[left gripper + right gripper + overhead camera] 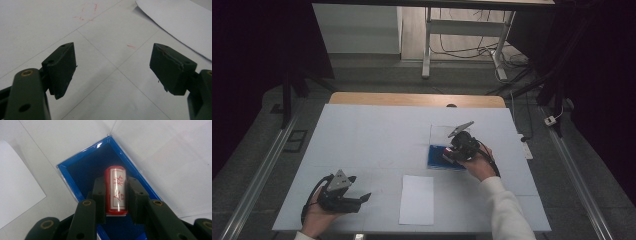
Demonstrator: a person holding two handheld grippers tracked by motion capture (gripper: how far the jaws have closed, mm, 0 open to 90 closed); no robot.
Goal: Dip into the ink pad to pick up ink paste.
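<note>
I have the right tongs (116,195) clamped on the red cylindrical stamp (116,190), one pad on either side of its barrel, and the stamp sits over the dark blue inside of the open blue case (65,178). In the high view that case (434,156) lies right of the surface's middle, with its clear lid folded open beyond it on the far side, and my right hand (477,162) is over it. I cannot tell whether the stamp rests on the case floor or hangs just above it.

My left tongs (112,70) are spread wide with nothing between the pads, only the bare white surface (37,22) below them. In the high view they (357,200) idle near the front left corner, well apart from the case. A white sheet of paper (417,199) lies near the front edge, between the two hands.

My reading is that the step in hand is the grip on the stamp at the case, either inking or lifting it out. The next move, as I judge it, calls for a straight lift clear of the case walls, keeping the stamp upright in the pads, then a carry to the paper and a square press down onto it
</note>
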